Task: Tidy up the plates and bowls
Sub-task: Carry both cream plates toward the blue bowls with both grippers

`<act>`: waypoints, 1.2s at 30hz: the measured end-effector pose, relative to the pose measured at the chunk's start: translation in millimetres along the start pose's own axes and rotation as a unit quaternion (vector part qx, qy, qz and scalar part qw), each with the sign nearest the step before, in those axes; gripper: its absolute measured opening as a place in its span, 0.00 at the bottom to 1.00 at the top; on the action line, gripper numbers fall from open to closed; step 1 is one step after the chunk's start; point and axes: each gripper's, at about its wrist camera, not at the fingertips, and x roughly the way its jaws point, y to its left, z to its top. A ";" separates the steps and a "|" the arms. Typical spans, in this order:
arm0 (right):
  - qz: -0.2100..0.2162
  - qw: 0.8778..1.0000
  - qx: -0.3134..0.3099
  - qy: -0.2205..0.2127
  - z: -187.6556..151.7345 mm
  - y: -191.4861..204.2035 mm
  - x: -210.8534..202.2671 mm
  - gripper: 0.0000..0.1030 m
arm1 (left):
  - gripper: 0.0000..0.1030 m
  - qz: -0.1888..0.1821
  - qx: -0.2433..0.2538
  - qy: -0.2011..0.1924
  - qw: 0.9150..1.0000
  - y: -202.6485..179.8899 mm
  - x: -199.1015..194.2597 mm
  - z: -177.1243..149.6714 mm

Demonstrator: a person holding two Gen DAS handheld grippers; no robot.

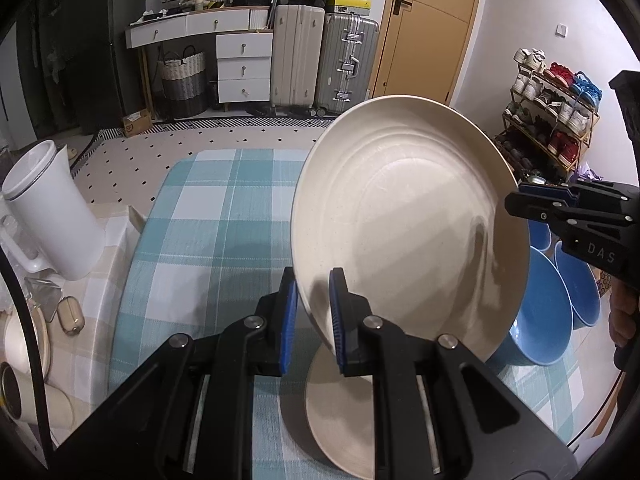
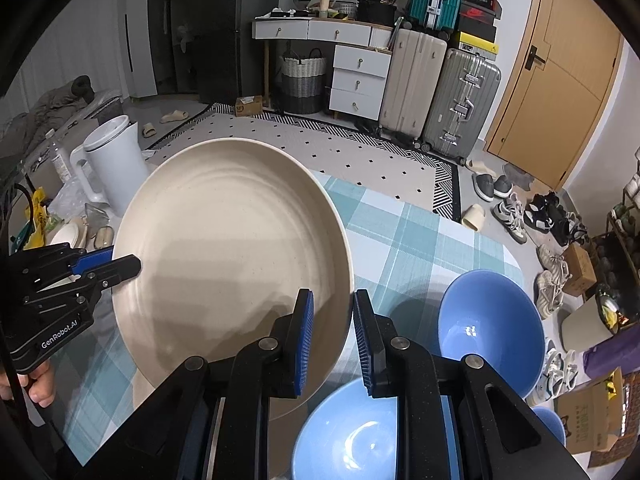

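Observation:
My left gripper (image 1: 314,314) is shut on the near rim of a beige plate (image 1: 408,220) and holds it tilted above the checked table (image 1: 208,216). The same plate (image 2: 224,256) fills the right wrist view, with the left gripper (image 2: 124,260) on its left rim. Another beige plate (image 1: 340,412) lies flat on the cloth below it. My right gripper (image 2: 332,332) straddles the lifted plate's right rim with its jaws slightly apart; it also shows in the left wrist view (image 1: 516,200). Blue bowls (image 2: 492,324) (image 2: 352,436) (image 1: 544,312) stand on the table to the right.
A white jug (image 1: 52,208) and small items stand on a side table at the left. Suitcases (image 1: 324,60), drawers (image 1: 244,68), a basket (image 1: 182,80) and a shoe rack (image 1: 552,116) line the far side of the room.

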 end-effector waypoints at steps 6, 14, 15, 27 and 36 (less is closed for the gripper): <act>0.001 1.000 0.000 -0.007 -12.1 4.8 -10.7 0.20 | 0.12 0.002 0.002 -0.004 1.000 -4.4 -16.9 -16.1; 0.001 1.000 0.003 -0.007 -30.9 11.3 -14.7 0.20 | 0.12 0.002 0.003 -0.008 1.000 -5.1 -27.0 -34.6; 0.002 1.000 0.003 -0.007 -33.7 13.0 -15.3 0.20 | 0.12 0.002 0.003 -0.008 1.000 -4.5 -28.0 -36.3; -0.004 1.000 -0.010 0.001 -56.0 28.6 -13.6 0.20 | 0.12 0.005 -0.004 -0.007 1.000 1.6 -32.6 -60.3; -0.015 1.000 -0.013 0.016 -75.7 34.6 -8.0 0.20 | 0.12 0.013 0.001 -0.007 1.000 -1.3 -28.1 -73.9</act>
